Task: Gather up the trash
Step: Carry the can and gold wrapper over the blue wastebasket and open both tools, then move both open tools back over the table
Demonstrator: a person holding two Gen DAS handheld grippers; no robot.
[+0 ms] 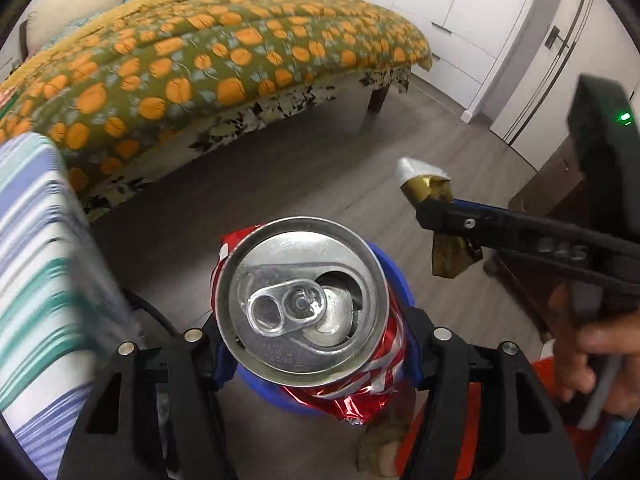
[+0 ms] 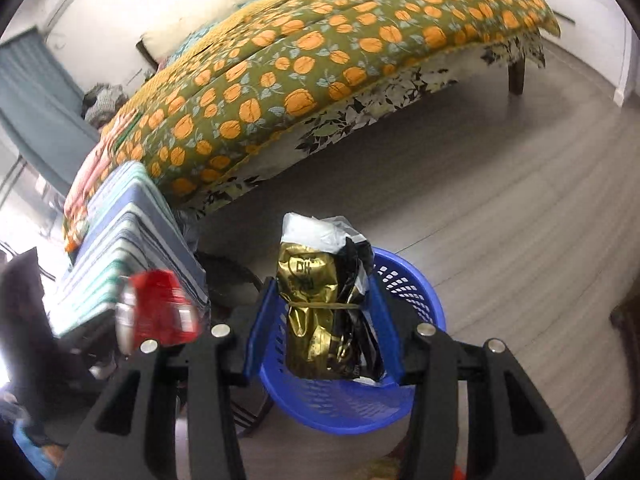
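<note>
Left tongs [image 1: 316, 344] clamp a crushed red can [image 1: 308, 304] above the blue basket [image 2: 416, 300]; right tongs [image 2: 324, 328] grip a gold wrapper [image 2: 312, 312] over that basket.

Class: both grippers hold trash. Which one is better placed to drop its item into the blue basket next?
Probably the right gripper: its gold packet hangs directly over the blue basket. The left's can sits off to the side.
</note>
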